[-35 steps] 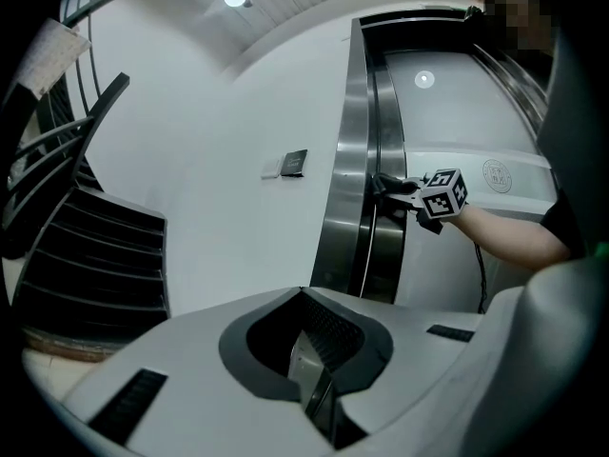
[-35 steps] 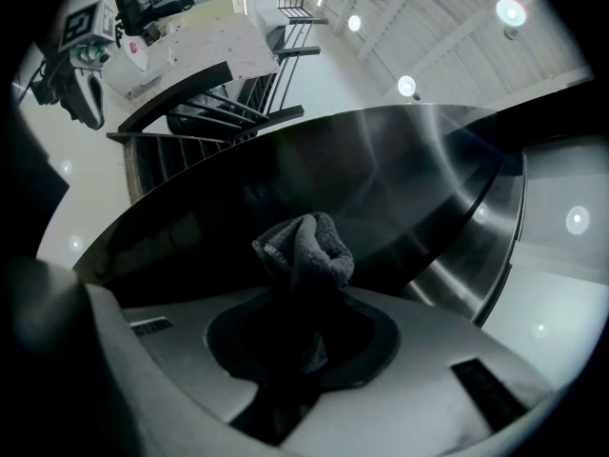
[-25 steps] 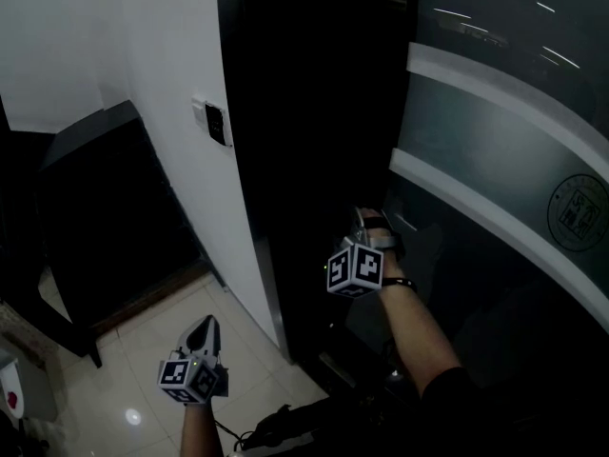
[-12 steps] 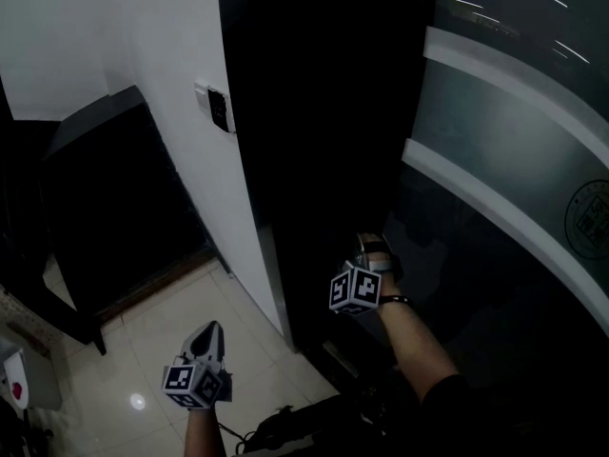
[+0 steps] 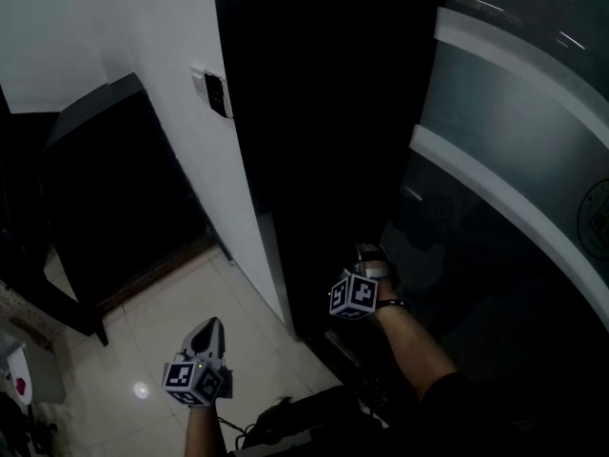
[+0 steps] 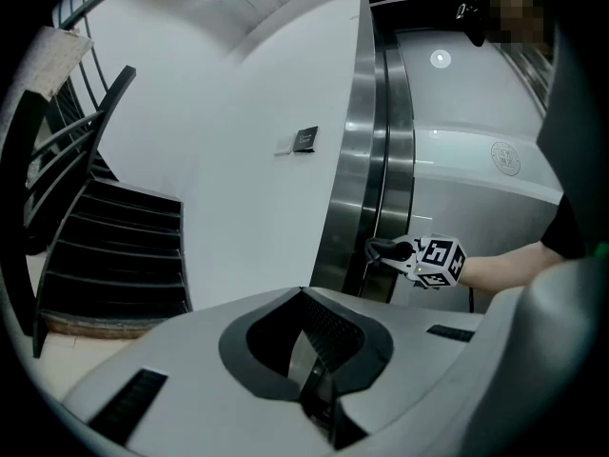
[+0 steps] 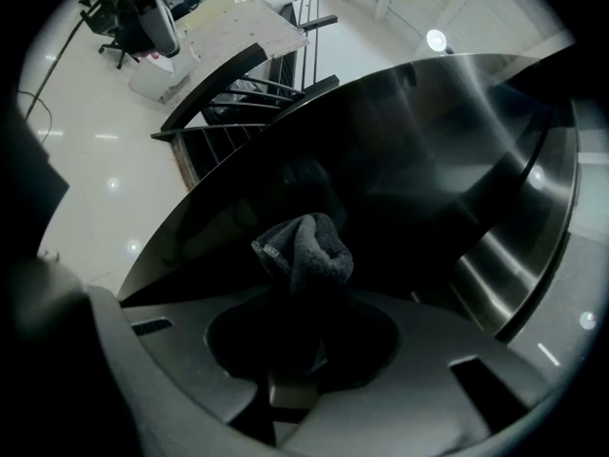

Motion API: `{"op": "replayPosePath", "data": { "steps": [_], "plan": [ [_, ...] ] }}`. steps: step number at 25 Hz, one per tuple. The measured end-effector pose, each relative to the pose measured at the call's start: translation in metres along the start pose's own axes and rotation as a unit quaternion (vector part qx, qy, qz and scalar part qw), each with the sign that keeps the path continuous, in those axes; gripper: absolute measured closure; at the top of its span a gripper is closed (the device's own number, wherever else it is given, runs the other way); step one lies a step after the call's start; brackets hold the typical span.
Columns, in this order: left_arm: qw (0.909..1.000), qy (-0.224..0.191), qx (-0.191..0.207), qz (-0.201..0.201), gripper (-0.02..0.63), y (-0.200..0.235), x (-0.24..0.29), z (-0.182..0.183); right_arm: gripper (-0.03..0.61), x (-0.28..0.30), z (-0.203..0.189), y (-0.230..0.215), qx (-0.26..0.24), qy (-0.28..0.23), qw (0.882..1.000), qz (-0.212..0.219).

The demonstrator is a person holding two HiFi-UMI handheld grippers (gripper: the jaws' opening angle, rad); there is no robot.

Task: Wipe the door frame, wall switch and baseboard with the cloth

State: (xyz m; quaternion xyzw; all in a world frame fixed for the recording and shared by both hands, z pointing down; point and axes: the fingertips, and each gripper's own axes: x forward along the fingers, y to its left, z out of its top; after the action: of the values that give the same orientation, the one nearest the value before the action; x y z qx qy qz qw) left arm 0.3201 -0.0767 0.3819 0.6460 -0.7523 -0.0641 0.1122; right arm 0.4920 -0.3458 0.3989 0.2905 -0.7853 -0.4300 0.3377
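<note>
Gripping a bunched dark grey terry cloth (image 7: 304,250), the right gripper (image 7: 297,288) had its jaws closed tight on the lower folds, and a wad stood out past the tips toward the low part of the dark brushed-metal door frame (image 7: 419,141). The left gripper (image 6: 309,350) hung low over the pale tiled floor (image 5: 162,341), well apart from the frame, its 2 jaws drawn together on nothing. The pinch looked small, so a hard drag along the metal could have pulled the cloth free. If the wad flattened, the bare jaw tips might have scraped the polished surface. The head view was so dark around the right gripper that contact between cloth and frame could not be confirmed. The small dark wall switch plate (image 5: 211,95) sat high on the white wall (image 5: 162,55), far from both tools. No baseboard could be picked out with certainty.
</note>
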Motion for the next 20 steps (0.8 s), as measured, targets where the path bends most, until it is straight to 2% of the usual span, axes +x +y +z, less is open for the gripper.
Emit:
{"op": "replayPosePath", "data": {
  "steps": [4, 10, 13, 20],
  "plan": [
    [1.0000, 0.006, 0.007, 0.001, 0.621, 0.002, 0.002, -0.003, 0.502, 0.006, -0.015, 0.032, 0.013, 0.019, 1.000, 0.020],
    [1.0000, 0.000, -0.001, 0.004, 0.621, 0.009, 0.006, 0.001, 0.502, 0.014, -0.030, 0.079, -0.023, 0.028, 0.998, 0.060],
    [0.9999, -0.003, 0.000, 0.010, 0.621, 0.008, 0.006, 0.002, 0.502, 0.021, -0.039, 0.100, -0.025, 0.037, 0.996, 0.078],
    [0.9998, -0.011, 0.000, 0.018, 0.621, 0.010, 0.002, 0.003, 0.502, 0.030, -0.064, 0.127, -0.021, 0.064, 0.992, 0.103]
  ]
}}
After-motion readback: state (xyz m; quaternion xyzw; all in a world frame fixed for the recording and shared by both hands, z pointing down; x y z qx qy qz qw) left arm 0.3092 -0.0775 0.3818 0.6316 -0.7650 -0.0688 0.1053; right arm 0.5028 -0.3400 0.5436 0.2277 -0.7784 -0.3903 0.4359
